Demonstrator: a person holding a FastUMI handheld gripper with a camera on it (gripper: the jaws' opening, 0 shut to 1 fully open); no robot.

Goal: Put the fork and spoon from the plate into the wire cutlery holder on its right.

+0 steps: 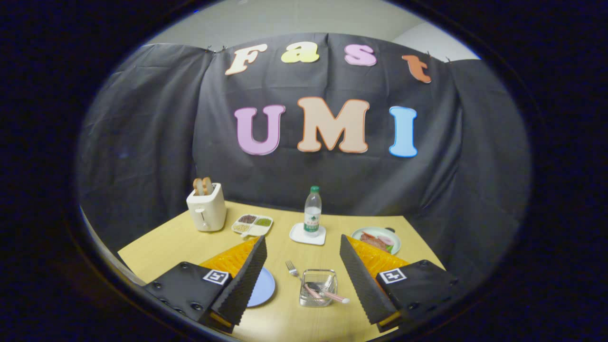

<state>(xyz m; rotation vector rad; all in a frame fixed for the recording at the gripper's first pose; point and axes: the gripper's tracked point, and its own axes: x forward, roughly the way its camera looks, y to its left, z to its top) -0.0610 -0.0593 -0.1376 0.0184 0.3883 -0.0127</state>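
1. Wooden surface (190,247) before black cloth.
2. Jaws of the gripper (304,280) stand wide apart, holding nothing.
3. Between them: wire cutlery holder (318,288) containing fork (308,282) and spoon (332,295).
4. Blue plate (263,287) just left of it.

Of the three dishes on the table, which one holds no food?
The blue plate, partly hidden behind one finger of the open gripper. The divided tray and green plate both carry food.

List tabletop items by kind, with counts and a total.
Plates: 2, blue, food
Toaster: 1
Tray: 1
Bottle: 1
Coaster: 1
Holder: 1
Cutlery: 2, fork, pink-handled piece
Total: 9
Gripper open above the holder.
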